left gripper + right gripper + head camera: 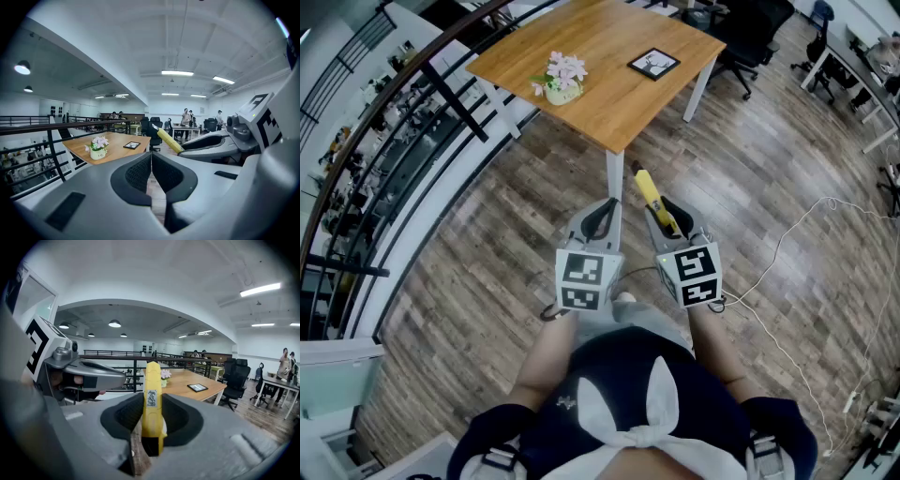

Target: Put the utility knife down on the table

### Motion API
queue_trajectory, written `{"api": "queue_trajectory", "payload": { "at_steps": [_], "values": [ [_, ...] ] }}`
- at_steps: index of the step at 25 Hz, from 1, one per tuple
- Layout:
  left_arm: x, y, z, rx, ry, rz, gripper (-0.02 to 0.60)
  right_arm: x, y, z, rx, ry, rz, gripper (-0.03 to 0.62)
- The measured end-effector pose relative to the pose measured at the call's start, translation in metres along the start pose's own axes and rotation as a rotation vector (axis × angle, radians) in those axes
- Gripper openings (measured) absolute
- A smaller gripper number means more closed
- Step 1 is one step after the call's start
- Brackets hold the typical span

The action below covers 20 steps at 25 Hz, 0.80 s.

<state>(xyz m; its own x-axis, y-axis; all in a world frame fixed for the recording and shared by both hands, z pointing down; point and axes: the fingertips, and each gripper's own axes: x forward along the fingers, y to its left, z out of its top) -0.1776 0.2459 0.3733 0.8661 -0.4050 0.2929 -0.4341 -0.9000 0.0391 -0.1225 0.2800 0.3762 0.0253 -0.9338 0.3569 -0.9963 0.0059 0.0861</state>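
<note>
The right tool [151, 423] is clamping the yellow utility knife [151, 397], which is sticking out ahead of its jaws and hanging over the floor, well apart from the wooden tabletop [619, 103]. The left tool [151, 174] is sitting clenched on nothing. Reaching the tabletop and releasing the knife are both waiting to be done.

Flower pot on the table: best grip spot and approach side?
Likely the pot, by its white body below the blooms, coming in level from the nearest table edge: it stands upright, and the blooms spread over its top would hinder a top-down grasp.
</note>
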Motion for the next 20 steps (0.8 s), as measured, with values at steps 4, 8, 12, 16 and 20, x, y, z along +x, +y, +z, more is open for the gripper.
{"api": "queue_trajectory", "payload": {
  "at_steps": [4,8,12,16,20],
  "values": [
    [0.001,0.001,0.001,0.004,-0.001,0.005,0.02,0.0,0.001,0.004,-0.001,-0.016,0.005,0.12],
    [0.006,0.004,0.0,0.002,0.002,0.012,0.018,0.003,-0.003,0.005,0.006,-0.019,0.001,0.12],
    [0.014,0.009,-0.002,0.0,0.006,0.02,0.018,0.01,-0.006,0.006,0.003,-0.023,0.003,0.121],
    [0.028,0.018,-0.003,-0.002,0.014,0.021,0.018,0.024,-0.015,0.006,0.007,-0.017,0.005,0.121],
    [0.049,0.028,-0.008,-0.017,0.026,0.028,0.018,0.042,-0.028,0.005,0.008,0.002,0.017,0.121]
  ]
}}
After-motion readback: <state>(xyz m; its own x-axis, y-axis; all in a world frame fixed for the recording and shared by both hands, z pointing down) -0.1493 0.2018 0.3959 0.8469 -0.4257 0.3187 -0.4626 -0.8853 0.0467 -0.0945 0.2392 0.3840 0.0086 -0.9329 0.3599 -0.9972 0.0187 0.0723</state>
